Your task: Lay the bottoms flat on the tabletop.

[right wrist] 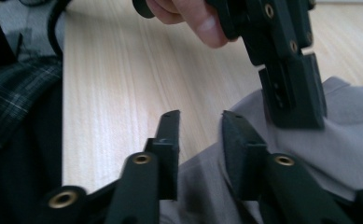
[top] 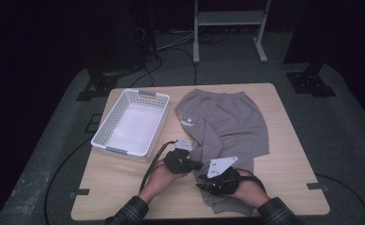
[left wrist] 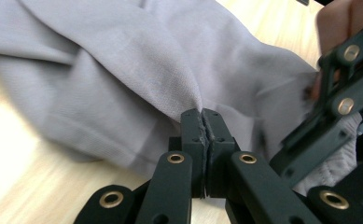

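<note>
A pair of grey shorts is spread on the wooden table, to the right of an empty white basket. The leg nearest the person has been drawn over toward the middle, so a first fold is judged to be under way rather than finished. A ridge of the cloth is pinched by the left gripper, whose jaws are pressed together on it. The right gripper is held with its jaws parted just above the fabric's near edge, nothing being pressed between them (the cloth lies under and beside them). The remaining folds, and probably a transfer into the basket, are judged still to be done.
</note>
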A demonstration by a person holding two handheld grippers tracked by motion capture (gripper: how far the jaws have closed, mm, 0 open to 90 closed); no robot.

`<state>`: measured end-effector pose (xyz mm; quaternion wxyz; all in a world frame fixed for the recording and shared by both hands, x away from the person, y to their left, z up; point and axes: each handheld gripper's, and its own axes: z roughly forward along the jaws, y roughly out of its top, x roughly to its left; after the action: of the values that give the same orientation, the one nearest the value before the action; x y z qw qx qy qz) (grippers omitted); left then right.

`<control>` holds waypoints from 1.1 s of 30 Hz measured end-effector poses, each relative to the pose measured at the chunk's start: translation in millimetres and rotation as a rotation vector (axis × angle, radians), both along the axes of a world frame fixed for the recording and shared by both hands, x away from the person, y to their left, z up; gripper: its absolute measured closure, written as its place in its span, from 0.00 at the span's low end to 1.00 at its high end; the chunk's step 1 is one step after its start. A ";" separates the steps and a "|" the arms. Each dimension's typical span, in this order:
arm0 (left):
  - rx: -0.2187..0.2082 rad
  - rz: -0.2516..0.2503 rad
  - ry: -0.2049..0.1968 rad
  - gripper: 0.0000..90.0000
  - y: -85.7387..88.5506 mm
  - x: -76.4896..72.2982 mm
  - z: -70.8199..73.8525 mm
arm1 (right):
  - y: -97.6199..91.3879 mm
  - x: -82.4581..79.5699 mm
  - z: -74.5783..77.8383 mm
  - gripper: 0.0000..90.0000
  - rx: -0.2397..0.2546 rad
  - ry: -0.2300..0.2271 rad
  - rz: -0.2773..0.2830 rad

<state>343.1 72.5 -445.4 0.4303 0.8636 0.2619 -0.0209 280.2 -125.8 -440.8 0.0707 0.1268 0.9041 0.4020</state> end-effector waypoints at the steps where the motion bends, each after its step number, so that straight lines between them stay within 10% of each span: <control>1: 0.000 0.000 0.000 0.99 0.0 0.0 0.0 | -2.5 -0.6 2.1 0.71 0.016 -0.006 -0.001; 9: 0.050 0.054 -0.057 0.99 33.1 -0.1 7.6 | -37.0 6.3 13.6 0.61 0.106 0.004 -0.120; 14: 0.106 0.088 -0.069 0.99 48.3 -0.3 4.1 | -71.6 31.7 -8.9 0.51 0.004 0.081 -0.258; 19: 0.118 0.087 -0.070 0.99 50.4 1.1 2.9 | -72.4 41.6 -25.0 0.49 -0.096 0.118 -0.269; 26: 0.139 0.084 -0.069 0.99 48.9 -3.1 2.5 | -79.2 44.2 -24.3 0.97 -0.153 0.089 -0.327; 33: 0.142 0.099 -0.063 0.99 57.8 -9.6 3.9 | -111.7 53.2 -23.2 0.97 -0.186 0.061 -0.433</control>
<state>333.5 130.3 -441.5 0.3767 0.8781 0.2912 0.0463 333.4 -237.6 -464.0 0.1391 0.3229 0.8906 0.2885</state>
